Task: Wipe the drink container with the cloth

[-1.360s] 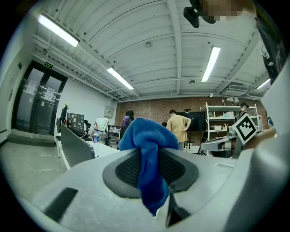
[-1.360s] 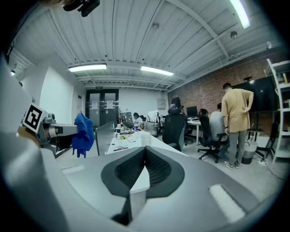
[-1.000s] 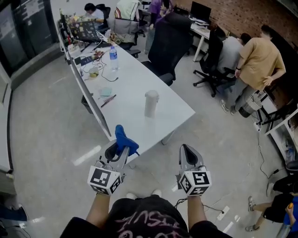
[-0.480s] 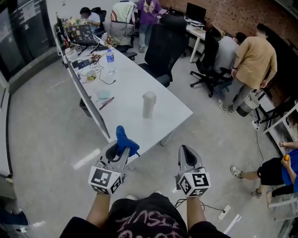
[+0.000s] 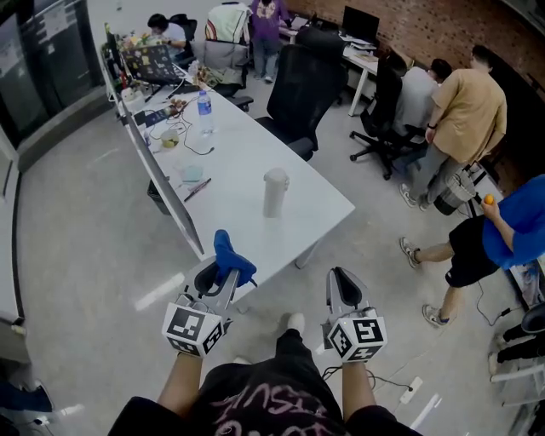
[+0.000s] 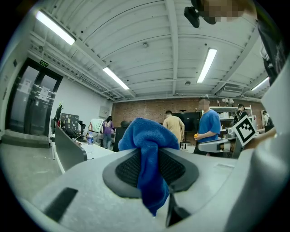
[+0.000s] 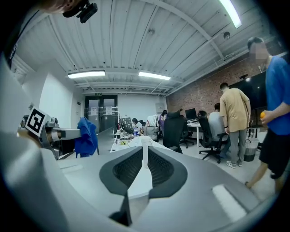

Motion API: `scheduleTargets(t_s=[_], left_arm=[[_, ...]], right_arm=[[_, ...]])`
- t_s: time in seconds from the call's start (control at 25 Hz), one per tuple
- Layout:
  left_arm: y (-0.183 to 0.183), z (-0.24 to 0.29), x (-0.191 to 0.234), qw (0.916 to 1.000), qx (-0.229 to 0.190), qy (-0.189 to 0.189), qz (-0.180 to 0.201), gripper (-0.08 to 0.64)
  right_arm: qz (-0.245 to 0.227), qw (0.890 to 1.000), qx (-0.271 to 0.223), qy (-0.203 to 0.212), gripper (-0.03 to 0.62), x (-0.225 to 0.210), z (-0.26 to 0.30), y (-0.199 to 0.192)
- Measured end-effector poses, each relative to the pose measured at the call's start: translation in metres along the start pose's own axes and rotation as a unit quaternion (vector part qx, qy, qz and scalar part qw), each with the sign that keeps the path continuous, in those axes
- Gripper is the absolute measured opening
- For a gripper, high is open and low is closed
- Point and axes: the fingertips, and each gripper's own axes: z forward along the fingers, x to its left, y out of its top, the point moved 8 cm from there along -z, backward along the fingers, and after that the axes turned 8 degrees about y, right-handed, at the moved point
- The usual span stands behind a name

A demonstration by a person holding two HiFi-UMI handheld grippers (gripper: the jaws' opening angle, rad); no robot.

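The drink container stands on a long white office table.

Open office with a brick wall.
Long white table, black office chairs, a monitor, people at desks.

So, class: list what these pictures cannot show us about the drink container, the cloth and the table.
- Drink container: head view, too small to tell stains or lid state.
- Left gripper view: the blue cloth fills the middle, so the container does not show.
- Clutter at the far end of the table: head view, too small to name.
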Motion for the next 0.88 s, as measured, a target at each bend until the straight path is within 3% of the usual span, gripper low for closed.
scheduleTargets(t_s=[0.44,0.88], left_arm=[[-0.005,0.037,0.005,0.9998,0.012,0.016,0.002,0.097],[-0.014,0.101,0.005,0.9989,0.037,0.029,0.004,0.097]], right_arm=[[0.004,1.000,0.006,0.013,0.028,-0.033,0.036,0.001],[0.024,0.999,0.023,0.023,0.028,-0.091,0.078,-0.005]])
